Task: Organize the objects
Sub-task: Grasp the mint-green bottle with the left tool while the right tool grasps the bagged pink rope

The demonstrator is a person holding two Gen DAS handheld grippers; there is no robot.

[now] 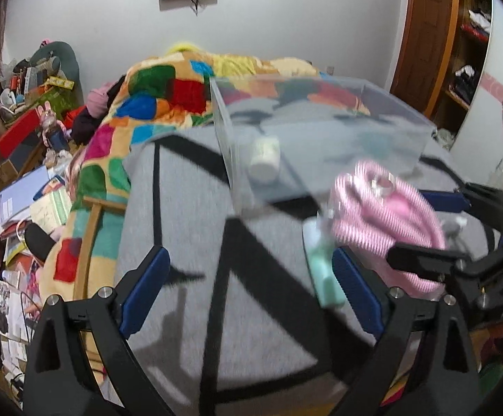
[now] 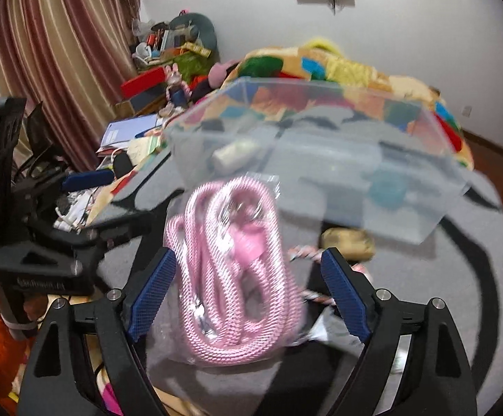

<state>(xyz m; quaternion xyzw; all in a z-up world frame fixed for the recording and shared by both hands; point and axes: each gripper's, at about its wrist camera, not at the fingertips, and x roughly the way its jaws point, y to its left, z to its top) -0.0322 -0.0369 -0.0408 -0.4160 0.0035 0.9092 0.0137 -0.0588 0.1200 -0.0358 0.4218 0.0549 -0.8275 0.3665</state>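
A clear, thin-walled plastic bin (image 2: 320, 145) sits on a bed spread with a grey blanket (image 1: 189, 208) crossed by broad black lines; behind it lies a plush quilt (image 1: 168, 104) of bright patchwork blocks. Inside the bin a white cylindrical bottle (image 1: 265, 159) lies on its side, and a teal round shape (image 2: 388, 190) shows blurred through the wall. The rope (image 2: 230, 277) is a coil of pink-and-white twisted cord sealed in a crinkly transparent bag, with a pink tag and metal clip at its middle. It sits just in front of the bin, between the right gripper's (image 2: 248, 294) blue ribbed pads; the jaws stand apart, and whether they pinch the bag cannot be told. The left gripper (image 1: 251, 294) hovers over the blanket with jaws wide apart and nothing held, a mint-green tube (image 1: 324, 270) just beside its right pad.
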